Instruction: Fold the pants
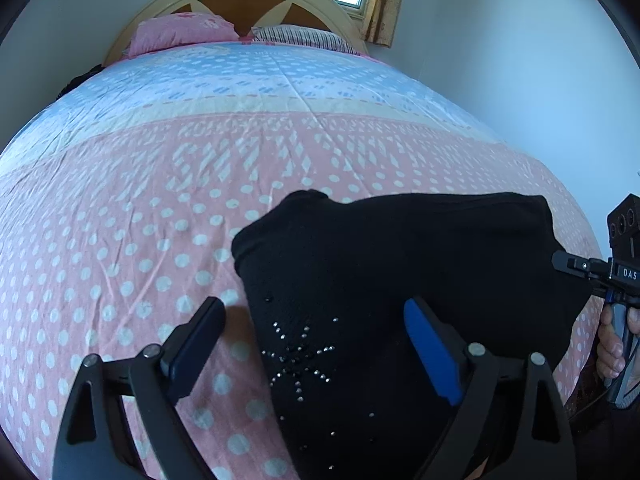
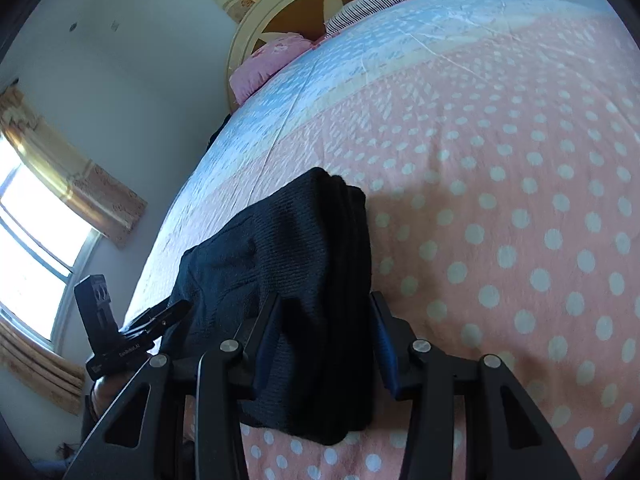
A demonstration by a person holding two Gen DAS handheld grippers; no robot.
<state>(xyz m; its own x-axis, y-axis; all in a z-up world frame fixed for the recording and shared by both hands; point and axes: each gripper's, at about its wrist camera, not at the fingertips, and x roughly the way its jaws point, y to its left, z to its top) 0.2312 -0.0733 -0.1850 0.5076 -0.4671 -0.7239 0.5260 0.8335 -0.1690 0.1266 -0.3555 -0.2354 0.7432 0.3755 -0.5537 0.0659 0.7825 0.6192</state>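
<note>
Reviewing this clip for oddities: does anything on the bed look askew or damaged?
Nothing damaged. The black pants lie in an uneven bundle on the bedspread, one corner bunched; both grippers straddle it, open.

The right gripper (image 1: 560, 260) carries white letters "DAS" on its black body, while the small white label on the left gripper (image 2: 176, 312) is too blurred to read.
</note>
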